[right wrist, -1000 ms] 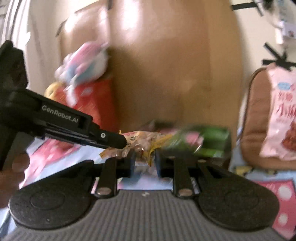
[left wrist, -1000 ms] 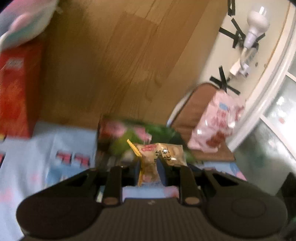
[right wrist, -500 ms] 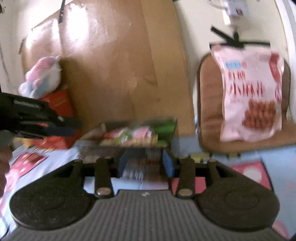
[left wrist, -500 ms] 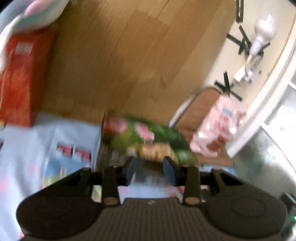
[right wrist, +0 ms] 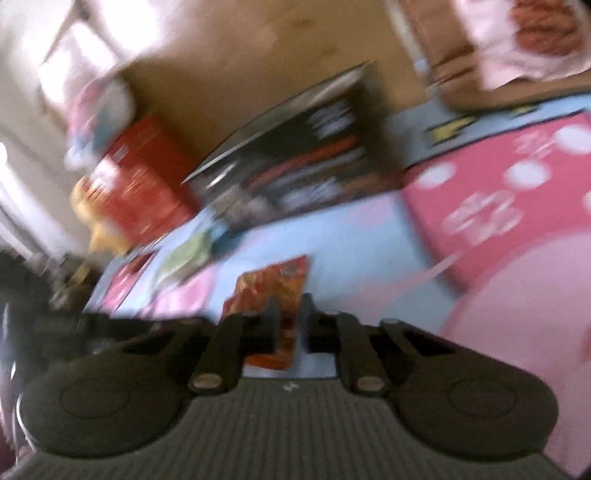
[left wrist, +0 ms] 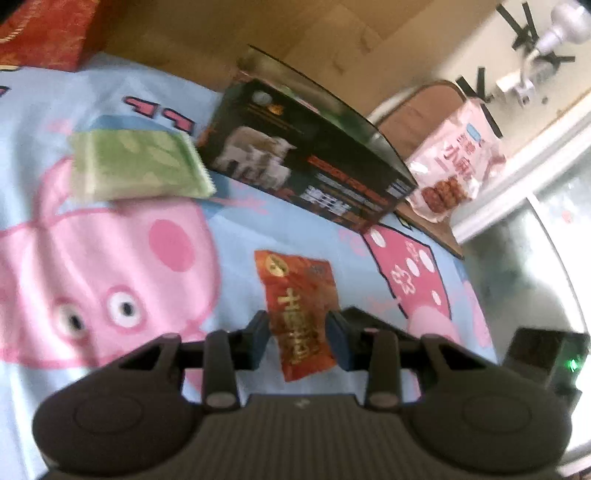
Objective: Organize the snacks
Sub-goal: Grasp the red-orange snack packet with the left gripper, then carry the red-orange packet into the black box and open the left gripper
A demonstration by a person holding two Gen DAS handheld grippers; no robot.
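A red-orange snack packet [left wrist: 301, 312] lies on the cartoon-print cloth [left wrist: 122, 258]. My left gripper [left wrist: 298, 341] is open, its fingers on either side of the packet's near end. The black cardboard box [left wrist: 306, 158] stands open behind it, with snacks inside. A green snack packet [left wrist: 136, 166] lies left of the box. The right wrist view is blurred: my right gripper [right wrist: 288, 325] is low over the same red-orange packet [right wrist: 275, 288], its jaws narrowly apart; whether they grip it is unclear. The box [right wrist: 295, 162] is beyond.
A red box [left wrist: 44, 33] stands at the far left against a wooden board [left wrist: 192, 33]; it also shows in the right wrist view [right wrist: 140, 177]. A pink snack bag [left wrist: 454, 158] leans on a brown chair at the back right.
Both grippers released the beige packet over the box, then dropped down and back to the red-orange packet on the cloth. The left jaws opened.
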